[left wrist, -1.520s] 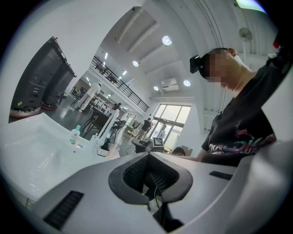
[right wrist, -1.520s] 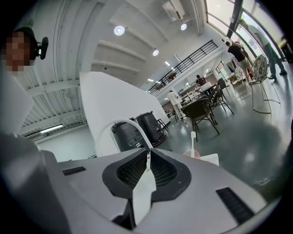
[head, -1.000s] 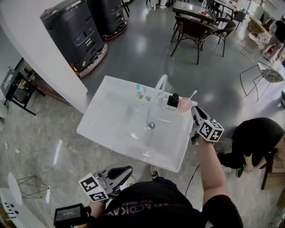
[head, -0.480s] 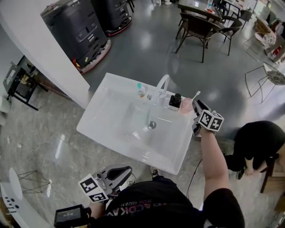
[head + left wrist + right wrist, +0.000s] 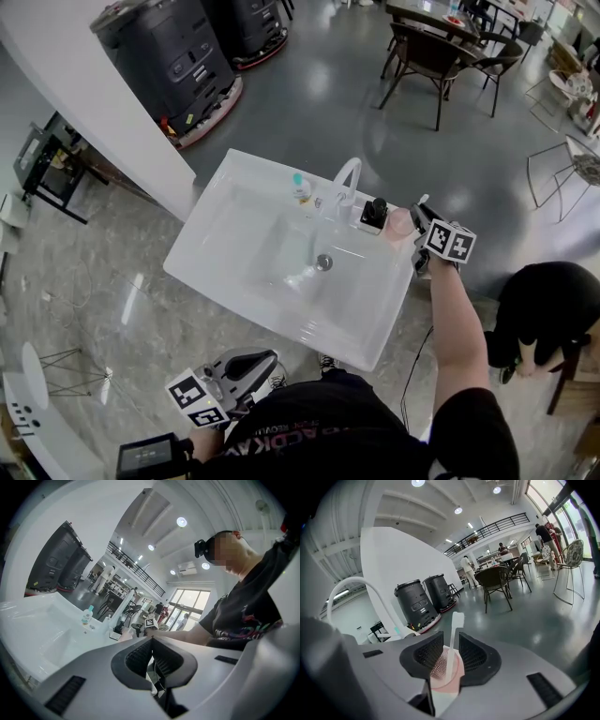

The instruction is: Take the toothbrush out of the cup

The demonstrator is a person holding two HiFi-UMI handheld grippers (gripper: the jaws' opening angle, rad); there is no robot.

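A pink cup stands on the right rear corner of the white sink, with a white toothbrush upright in it. My right gripper is right at the cup. In the right gripper view the toothbrush rises between the two jaws of the right gripper, which is open with a slim gap on each side, and the cup sits low between them. My left gripper hangs below the sink's front edge; in its own view the left gripper is shut and holds nothing.
On the sink's back ledge are a curved white faucet, a small teal-capped bottle and a black object next to the cup. Black machines stand behind, chairs at the back right, a crouching person at the right.
My right gripper has moved forward to the cup, so the toothbrush now stands between its jaws. The left gripper has stayed where it was.
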